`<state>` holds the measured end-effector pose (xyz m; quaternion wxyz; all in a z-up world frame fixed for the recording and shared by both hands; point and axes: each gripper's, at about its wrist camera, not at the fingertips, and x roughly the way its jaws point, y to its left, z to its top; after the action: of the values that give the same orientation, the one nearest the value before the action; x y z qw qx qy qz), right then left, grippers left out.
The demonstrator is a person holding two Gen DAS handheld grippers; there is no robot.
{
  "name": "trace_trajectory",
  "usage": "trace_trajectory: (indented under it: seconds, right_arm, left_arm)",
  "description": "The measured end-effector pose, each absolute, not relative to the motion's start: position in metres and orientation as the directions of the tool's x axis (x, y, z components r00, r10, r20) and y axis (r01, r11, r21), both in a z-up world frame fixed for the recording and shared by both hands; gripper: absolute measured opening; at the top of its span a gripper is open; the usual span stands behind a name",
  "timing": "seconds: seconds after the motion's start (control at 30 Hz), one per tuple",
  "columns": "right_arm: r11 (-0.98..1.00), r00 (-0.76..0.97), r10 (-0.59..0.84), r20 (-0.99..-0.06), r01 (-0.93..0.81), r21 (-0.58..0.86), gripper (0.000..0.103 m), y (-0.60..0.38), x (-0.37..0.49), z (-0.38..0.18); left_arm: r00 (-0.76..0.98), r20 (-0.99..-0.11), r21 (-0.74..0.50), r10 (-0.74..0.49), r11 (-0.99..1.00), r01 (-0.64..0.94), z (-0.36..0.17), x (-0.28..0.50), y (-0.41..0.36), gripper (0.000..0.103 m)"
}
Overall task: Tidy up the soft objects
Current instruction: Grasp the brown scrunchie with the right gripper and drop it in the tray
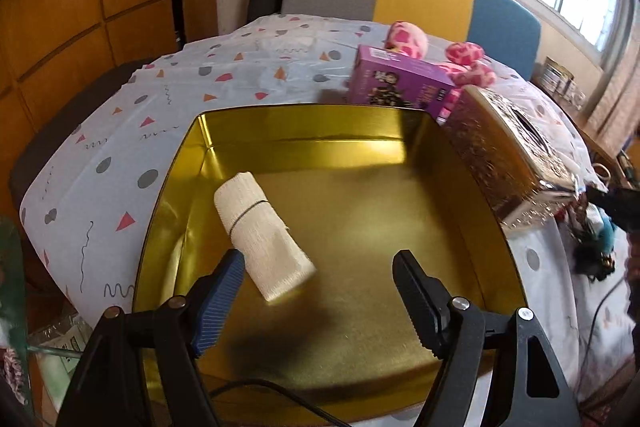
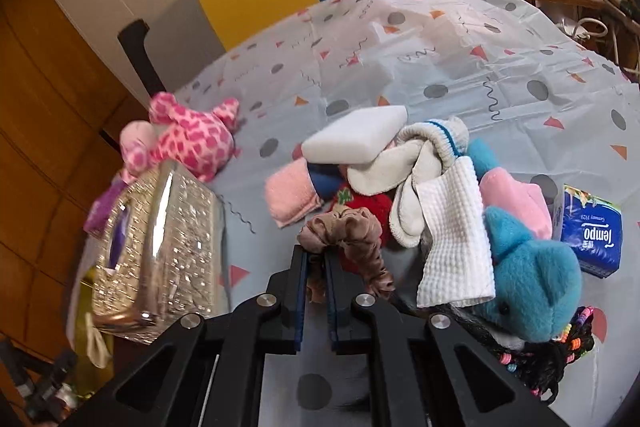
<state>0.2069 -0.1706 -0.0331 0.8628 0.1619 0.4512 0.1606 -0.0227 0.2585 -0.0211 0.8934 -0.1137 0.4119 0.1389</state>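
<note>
A beige rolled cloth (image 1: 262, 233) is tilted inside the open gold tin (image 1: 304, 123), right beside the blue pad of my left gripper (image 1: 318, 257). That gripper is open over the tin, with no pad pressing on the roll. In the right wrist view my right gripper (image 2: 315, 253) is shut on a brown scrunchie (image 2: 352, 231) at the near edge of a pile. The pile holds a white sponge (image 2: 356, 139), white socks (image 2: 420, 155), a waffle cloth (image 2: 456, 239), a pink towel (image 2: 290, 195) and a blue plush (image 2: 532, 287).
A glittery tissue box (image 2: 160, 239) stands between the tin and the pile, with a purple box (image 1: 396, 83) behind the tin. A pink spotted plush (image 2: 188, 139) lies further back. A blue tissue pack (image 2: 592, 231) and beaded hair ties (image 2: 560, 351) lie at the right.
</note>
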Motion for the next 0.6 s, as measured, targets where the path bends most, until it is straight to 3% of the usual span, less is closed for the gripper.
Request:
trace_trajectory:
  seconds: [0.27, 0.6]
  right_arm:
    - [0.928, 0.545, 0.361, -0.757, -0.127, 0.351, 0.007, -0.15, 0.221, -0.015]
    - [0.917, 0.589, 0.395, -0.705, -0.295, 0.267, 0.007, -0.037, 0.257, 0.061]
  left_arm:
    - [0.635, -0.763, -0.094, 0.121, 0.951, -0.293, -0.019, -0.036, 0.24, 0.077]
    - [0.659, -0.741, -0.096, 0.13, 0.95, -0.296, -0.013, -0.051, 0.248, 0.081]
